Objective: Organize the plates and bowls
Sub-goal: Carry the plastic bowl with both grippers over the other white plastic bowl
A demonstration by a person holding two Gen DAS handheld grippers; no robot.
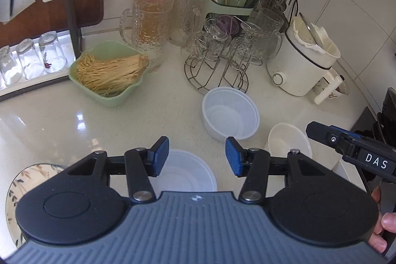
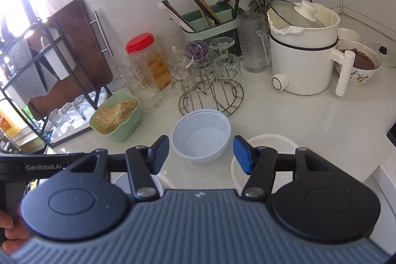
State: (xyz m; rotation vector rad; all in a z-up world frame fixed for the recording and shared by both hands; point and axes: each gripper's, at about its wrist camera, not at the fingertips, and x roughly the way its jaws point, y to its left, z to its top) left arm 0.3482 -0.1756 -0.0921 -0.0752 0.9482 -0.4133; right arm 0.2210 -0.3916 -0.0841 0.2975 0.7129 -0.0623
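A white plastic bowl stands on the counter ahead of both grippers. A cream ceramic bowl sits to its right. A flat white plastic lid or shallow bowl lies under my left gripper. A patterned plate lies at the left. My left gripper is open and empty above the lid. My right gripper is open and empty, just short of the white bowl; it also shows in the left wrist view.
A green dish of noodles, a red-lidded jar, a wire rack of glasses, a utensil holder, a white electric pot and a bowl of brown food crowd the back.
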